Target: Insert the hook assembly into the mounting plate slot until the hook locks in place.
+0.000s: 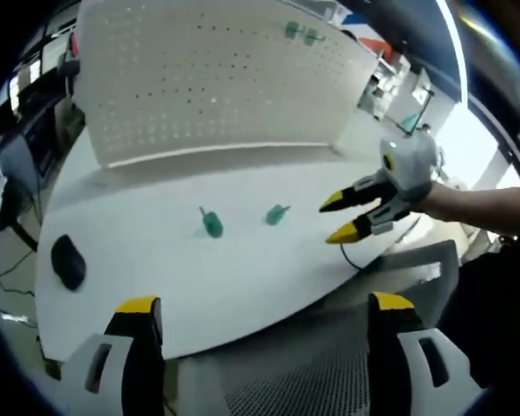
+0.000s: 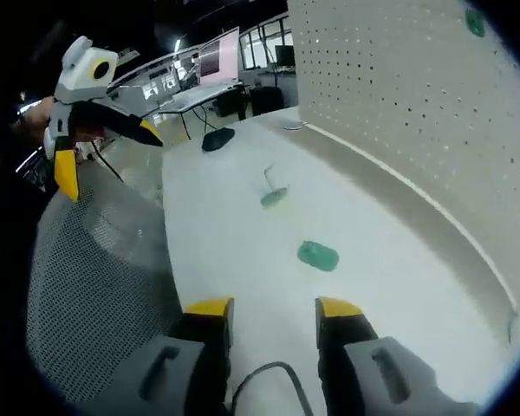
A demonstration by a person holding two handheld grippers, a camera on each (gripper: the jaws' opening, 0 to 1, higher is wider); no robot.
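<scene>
Nothing looked started: both jaw pairs stood wide and empty. The left gripper (image 1: 260,308) hung off the bench (image 1: 243,277) edge, 2 green pieces ahead at 12 o'clock: the hook assembly (image 1: 211,224) and the mounting piece (image 1: 276,214). The right gripper (image 2: 273,312) hovered over the bench, the mounting piece just beyond at 1 o'clock. Pegboard (image 1: 217,78) behind.

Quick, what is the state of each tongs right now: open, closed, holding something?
Left tongs: open, holding nothing.
Right tongs: open, holding nothing; they point toward a green hook piece on the table.
</scene>
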